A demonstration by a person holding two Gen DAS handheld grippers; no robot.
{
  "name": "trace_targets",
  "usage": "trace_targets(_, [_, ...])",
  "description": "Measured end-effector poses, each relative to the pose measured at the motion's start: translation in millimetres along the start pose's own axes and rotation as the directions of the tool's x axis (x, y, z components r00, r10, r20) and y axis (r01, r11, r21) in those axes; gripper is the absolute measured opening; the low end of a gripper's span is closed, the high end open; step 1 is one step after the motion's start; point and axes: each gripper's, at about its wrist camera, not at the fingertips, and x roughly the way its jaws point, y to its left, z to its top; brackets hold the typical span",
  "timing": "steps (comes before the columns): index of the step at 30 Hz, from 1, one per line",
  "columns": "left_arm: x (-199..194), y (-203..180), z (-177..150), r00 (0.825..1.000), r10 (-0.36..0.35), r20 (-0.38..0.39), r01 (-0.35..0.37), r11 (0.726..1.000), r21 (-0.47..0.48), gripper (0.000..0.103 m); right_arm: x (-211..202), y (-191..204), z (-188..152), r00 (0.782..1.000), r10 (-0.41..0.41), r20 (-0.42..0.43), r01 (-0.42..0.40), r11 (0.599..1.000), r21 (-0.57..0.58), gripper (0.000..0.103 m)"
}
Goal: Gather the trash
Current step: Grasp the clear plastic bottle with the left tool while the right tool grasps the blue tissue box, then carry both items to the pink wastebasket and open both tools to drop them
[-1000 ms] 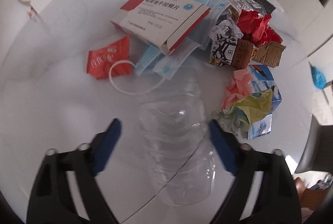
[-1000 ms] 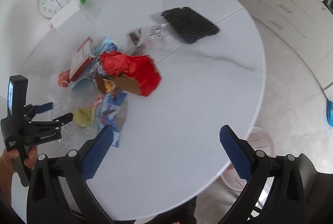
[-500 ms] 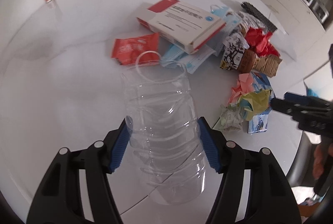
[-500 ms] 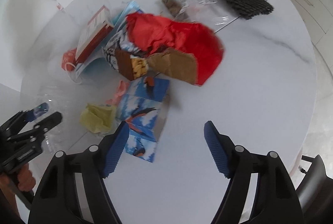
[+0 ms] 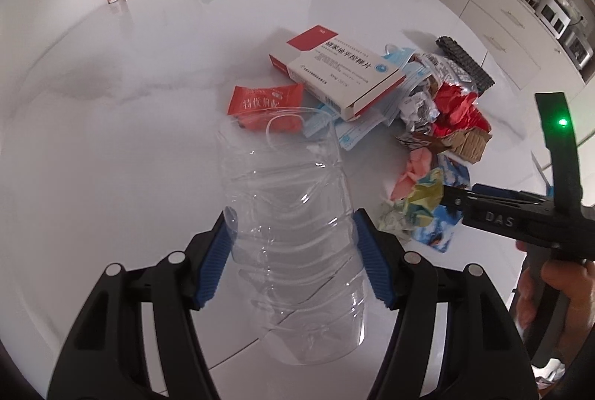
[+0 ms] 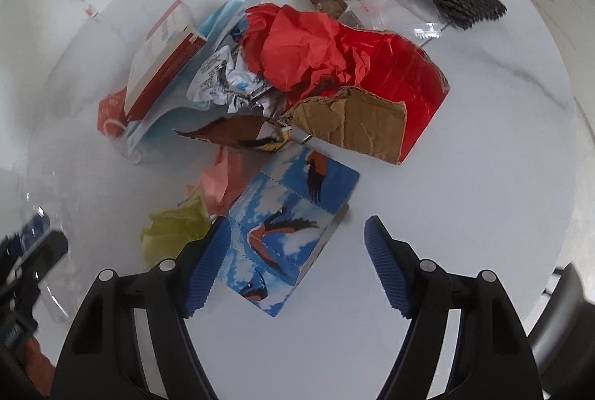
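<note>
At the bottom centre of the left wrist view, the left tongs (image 5: 293, 255) grip a clear bottle (image 5: 288, 210), both blue pads pressed to its sides; the bottle reaches toward frame centre over the white desk (image 5: 111, 147). Right of centre lies the trash heap: a medicine box (image 5: 342, 69), masks (image 5: 357, 128), red paper (image 5: 457, 110). Low in the right wrist view, the right tongs (image 6: 297, 258) stand open around the near end of a blue bird-print carton (image 6: 290, 232), left pad touching it, right pad apart.
</note>
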Motion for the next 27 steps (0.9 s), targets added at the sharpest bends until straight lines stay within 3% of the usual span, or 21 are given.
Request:
trace_targets(5, [-5.4,-8.1,-3.5,1.0,0.012,0.013,-0.012,1.0,-0.004,0.062,1.4,-5.9,-0.1,1.0,0.007,-0.018,-0.006,0.999,0.036,0.072])
trace_targets(11, [-5.7,-10.4,-9.3,1.0,0.005,0.011,-0.005,1.0,-0.019,0.062,0.0,-16.4,-7.2,0.999,0.049,-0.014,-0.049,0.998,0.047,0.044])
trace_targets(16, [-3.7,-10.6,-11.2,1.0,0.012,0.011,-0.012,1.0,-0.01,0.062,-4.5,-22.5,-2.1,0.999,0.053,-0.007,-0.053,0.998,0.016,0.042])
trace_targets(18, [-3.2,-10.9,-11.1,1.0,0.013,0.012,-0.013,1.0,-0.004,0.062,-5.1,-30.6,-3.0,0.996,0.086,-0.006,-0.086,0.996,0.034,0.035])
trace_targets(20, [-2.1,-10.7,-9.5,1.0,0.01,0.01,-0.01,1.0,-0.002,0.062,-5.9,-32.2,-3.2,0.992,0.125,-0.008,-0.124,0.991,0.053,0.021])
trace_targets(27, [-8.9,-16.5,-5.4,1.0,-0.002,0.026,0.001,0.999,0.036,0.062,-15.3,-40.9,-4.7,0.973,0.228,0.016,-0.229,0.972,0.049,0.006])
